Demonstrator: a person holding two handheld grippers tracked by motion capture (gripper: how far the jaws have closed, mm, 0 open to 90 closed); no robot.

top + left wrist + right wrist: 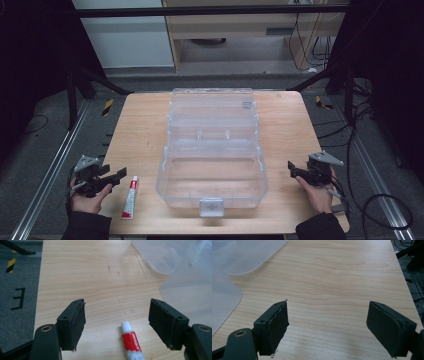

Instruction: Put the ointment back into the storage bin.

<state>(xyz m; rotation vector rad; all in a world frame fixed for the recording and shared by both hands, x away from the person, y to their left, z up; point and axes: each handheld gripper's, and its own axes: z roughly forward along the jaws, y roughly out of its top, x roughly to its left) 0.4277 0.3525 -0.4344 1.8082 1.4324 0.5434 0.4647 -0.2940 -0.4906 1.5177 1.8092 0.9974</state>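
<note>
Both jaws spread wide, the left hand-held gripper (112, 178) and right hand-held gripper (294, 169) flank a clear box (212, 187) on the table (140, 135), a tube (130, 197) lying beside the left one.

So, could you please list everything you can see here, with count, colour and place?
table: one, light wood, centre.
box: one, clear plastic, open, mid-table, lid folded back on the far side.
tube: one, white and red, flat on the table left of the box, near the front edge.
cables: several, black, floor at right.
left gripper: one, black, open, beside the tube.
right gripper: one, black, open, right of the box.
hands: two, at the bottom.
</note>
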